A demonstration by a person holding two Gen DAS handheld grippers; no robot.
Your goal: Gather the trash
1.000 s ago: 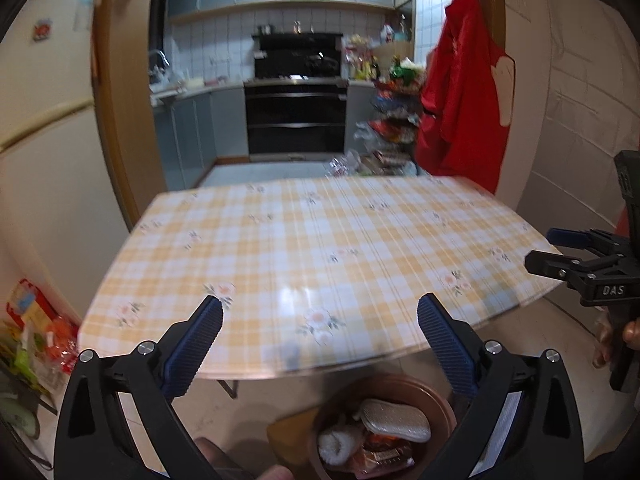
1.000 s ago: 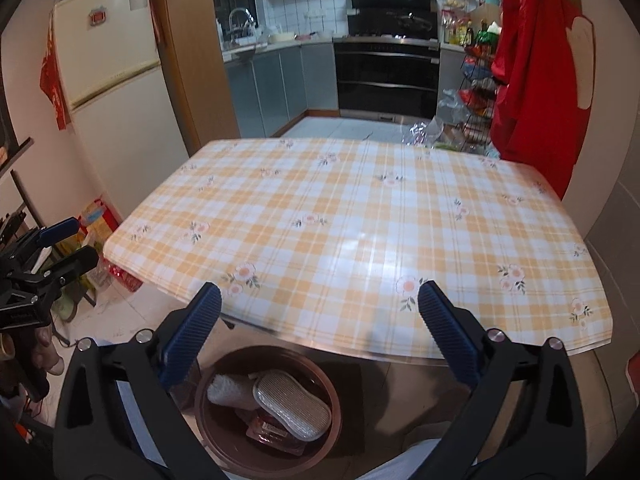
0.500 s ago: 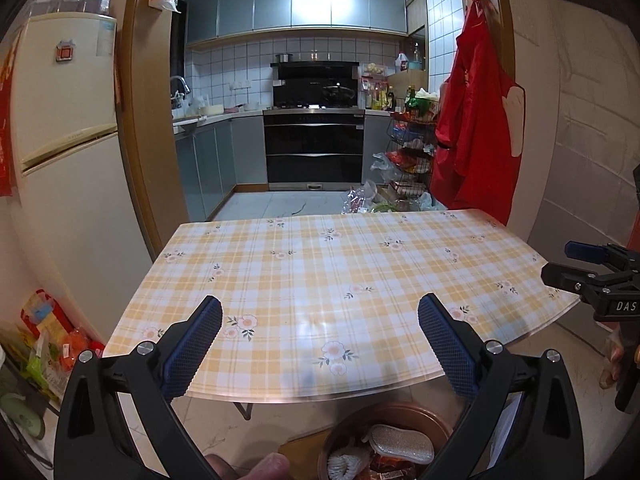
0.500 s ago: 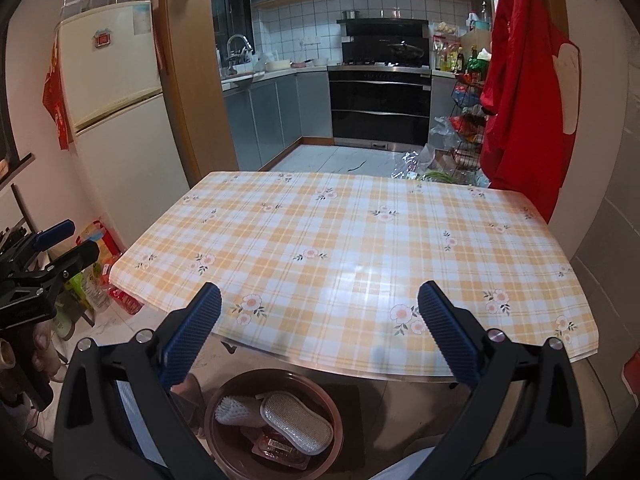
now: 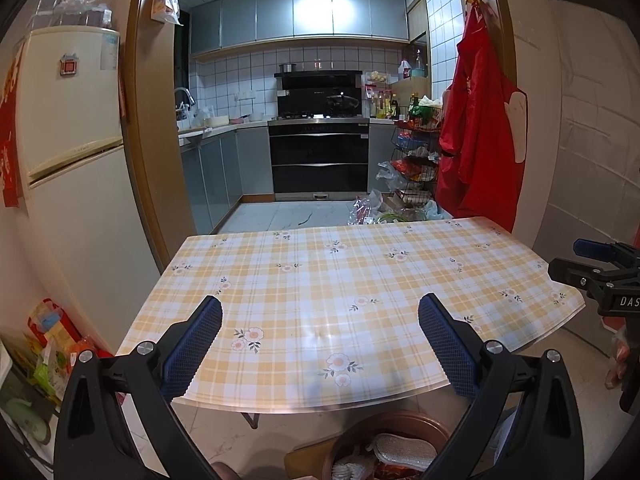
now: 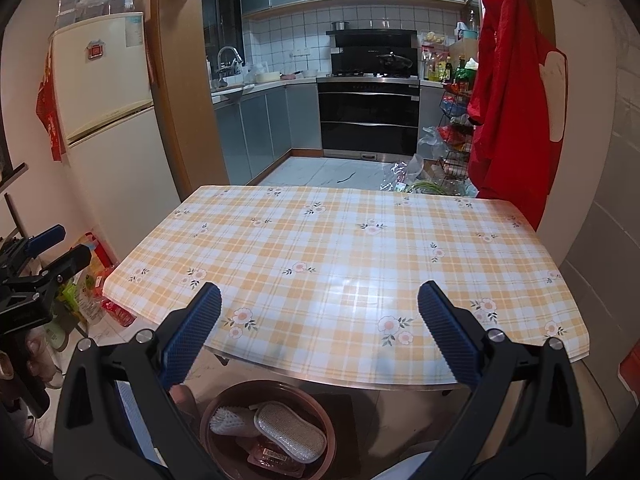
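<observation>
A brown round basin [image 6: 224, 408] sits on the floor below the table's near edge, holding a white brush [image 6: 232, 426], a silvery scrub pad [image 6: 290, 436] and a red wrapper [image 6: 272, 456]. The same basin [image 5: 360, 426] shows at the bottom of the left wrist view. My left gripper [image 5: 320, 322] is open with nothing between its blue pads, above the table's near edge. My right gripper [image 6: 319, 308] is open and empty too. Each gripper also appears in the other's view: right gripper [image 5: 576, 260], left gripper [image 6: 60, 246].
The table [image 6: 360, 248] wears a yellow plaid floral cloth. A cream fridge [image 6: 104, 120] stands left, with packets [image 6: 86, 284] on the floor beside it. A red apron [image 6: 508, 92] hangs right. Bags [image 6: 424, 184] and a wire rack lie beyond the table.
Both cameras have tilted up and pulled back: the table now sits lower and farther, more kitchen shows, and less of the basin is seen. Both grippers stayed open.
</observation>
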